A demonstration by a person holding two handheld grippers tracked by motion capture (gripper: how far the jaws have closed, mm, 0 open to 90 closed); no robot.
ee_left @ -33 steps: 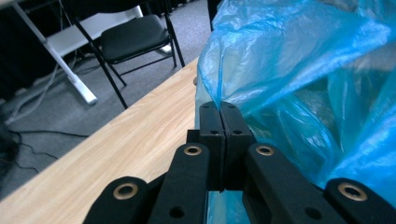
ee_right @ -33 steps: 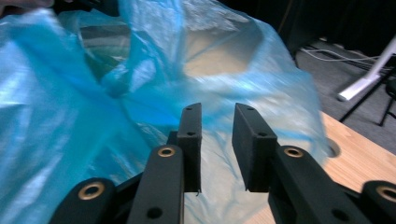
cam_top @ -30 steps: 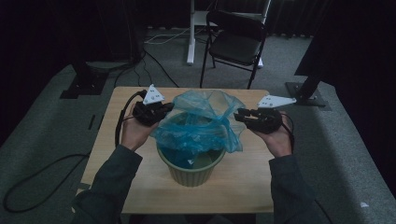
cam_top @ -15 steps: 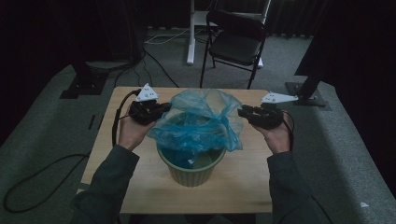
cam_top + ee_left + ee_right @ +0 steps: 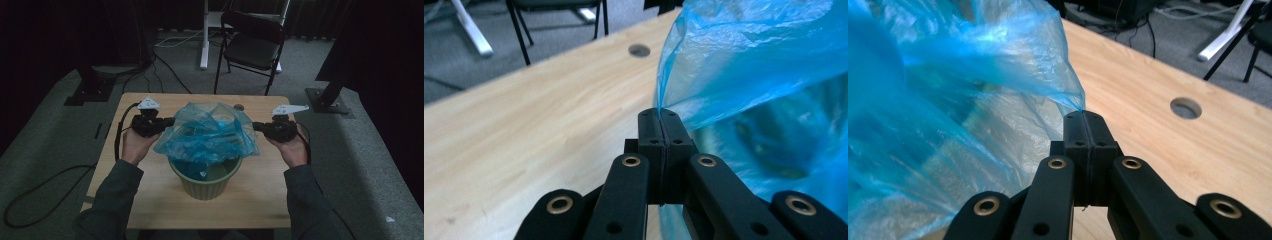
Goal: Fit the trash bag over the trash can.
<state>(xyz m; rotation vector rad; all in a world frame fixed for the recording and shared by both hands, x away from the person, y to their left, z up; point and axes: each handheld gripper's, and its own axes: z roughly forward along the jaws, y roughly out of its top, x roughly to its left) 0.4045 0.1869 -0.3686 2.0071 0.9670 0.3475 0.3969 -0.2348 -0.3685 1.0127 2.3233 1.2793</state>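
Overhead: green bin [image 5: 205, 177] under blue bag [image 5: 207, 132] | right tool [image 5: 1083, 116] view: jaws just closed on bag edge

From above your side, the high view looks forward and down on the whole table [image 5: 150, 210]. Each gripper view sits close behind its own black jaws, looking inward along them. All three share the blue bag [image 5: 207, 132] [image 5: 764, 60] [image 5: 948, 100] and the tabletop hole [image 5: 239, 107] [image 5: 639, 50] [image 5: 1185, 108].

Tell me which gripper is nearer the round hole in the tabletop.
Right. The right gripper, shut on the blue bag, sits just below and right of the hole; the left gripper, also shut on the bag, is across the bag from it.
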